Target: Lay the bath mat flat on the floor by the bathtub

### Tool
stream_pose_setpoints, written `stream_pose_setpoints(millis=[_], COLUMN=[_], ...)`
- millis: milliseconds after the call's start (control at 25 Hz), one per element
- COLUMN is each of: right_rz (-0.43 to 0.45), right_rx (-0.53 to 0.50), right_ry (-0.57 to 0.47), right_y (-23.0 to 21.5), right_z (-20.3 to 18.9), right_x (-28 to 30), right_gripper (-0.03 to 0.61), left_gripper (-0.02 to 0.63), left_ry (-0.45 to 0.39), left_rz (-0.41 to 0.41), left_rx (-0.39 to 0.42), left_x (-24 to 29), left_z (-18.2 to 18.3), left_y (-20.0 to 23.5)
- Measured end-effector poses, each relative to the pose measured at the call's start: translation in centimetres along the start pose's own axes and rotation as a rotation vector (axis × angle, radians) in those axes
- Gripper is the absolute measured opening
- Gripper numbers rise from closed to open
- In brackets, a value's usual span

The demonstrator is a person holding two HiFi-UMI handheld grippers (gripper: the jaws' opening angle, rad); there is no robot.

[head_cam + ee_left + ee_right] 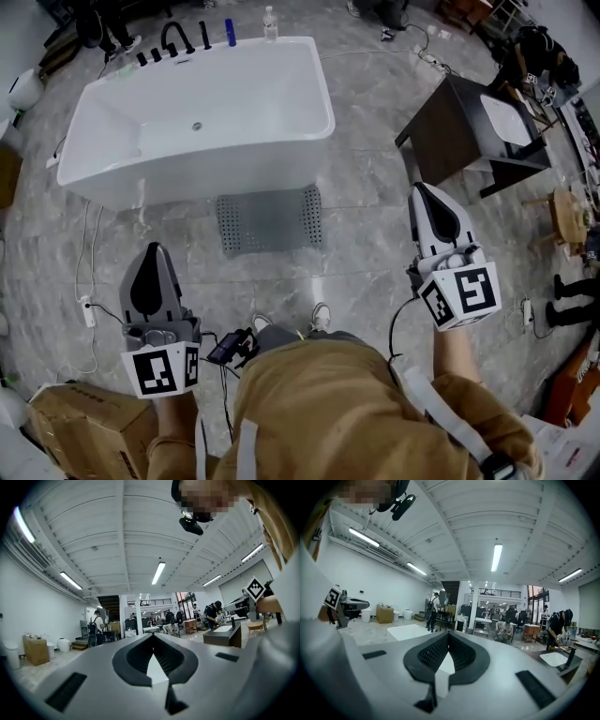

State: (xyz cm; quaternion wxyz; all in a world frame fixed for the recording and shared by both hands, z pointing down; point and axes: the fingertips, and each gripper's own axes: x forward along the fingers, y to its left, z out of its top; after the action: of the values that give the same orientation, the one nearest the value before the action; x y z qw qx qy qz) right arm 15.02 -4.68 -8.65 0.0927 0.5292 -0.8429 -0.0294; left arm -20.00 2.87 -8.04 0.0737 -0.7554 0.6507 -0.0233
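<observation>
Head view: mat (270, 219) lies flat at centre frame, just beside the tub (197, 112), so the job looks done. Left gripper (154, 255) lower left, right gripper (424, 195) at right, both clear of it.

Left gripper view: jaws together, empty.

Right gripper view: same, closed on nothing.

Bath mat (270, 219) on the floor (375, 253), just before the bathtub (197, 122)'s near side. Sink cabinet (469, 136) well right of it. Cardboard box (80, 427) at near left.
</observation>
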Motion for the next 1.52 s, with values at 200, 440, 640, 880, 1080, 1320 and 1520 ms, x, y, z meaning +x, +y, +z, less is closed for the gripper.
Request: stream_pose_setpoints(millis=[200, 440, 640, 880, 1080, 1320, 1520], right_rz=[-0.016, -0.034, -0.035, -0.027, -0.02, -0.011, -0.011], right_rx=[-0.008, 0.008, 0.013, 0.019, 0.01, 0.011, -0.004], right_ry=[-0.034, -0.056, -0.05, -0.038, -0.035, -0.012, -0.007], right_y=[-0.5, -0.8, -0.2, 0.0, 0.1, 0.4, 0.6], right_z=[1.6, 2.3, 2.0, 1.5, 1.2, 0.3, 0.4], right_x=[-0.7, -1.0, -1.2, -0.9, -0.8, -0.8, -0.9], right_gripper=[0.005, 0.005, 0.005, 0.005, 0.004, 0.005, 0.005], left_gripper=[0.005, 0.005, 0.005, 0.005, 0.005, 0.005, 0.005], left_ry=[-0.003, 0.0, 0.001, 0.004, 0.006, 0.019, 0.017], left_rz=[0.035, 0.068, 0.049, 0.021, 0.004, 0.0, -0.006], left_rx=[-0.063, -0.062, -0.019, -0.012, -0.011, -0.024, -0.017], left_x=[-1.2, -2.1, -1.8, -0.7, 0.0, 0.1, 0.2], left_z=[1.2, 1.9, 2.1, 2.2, 2.1, 1.2, 1.3], left_y=[1.4, 2.3, 1.7, 1.1, 0.3, 0.0, 0.0])
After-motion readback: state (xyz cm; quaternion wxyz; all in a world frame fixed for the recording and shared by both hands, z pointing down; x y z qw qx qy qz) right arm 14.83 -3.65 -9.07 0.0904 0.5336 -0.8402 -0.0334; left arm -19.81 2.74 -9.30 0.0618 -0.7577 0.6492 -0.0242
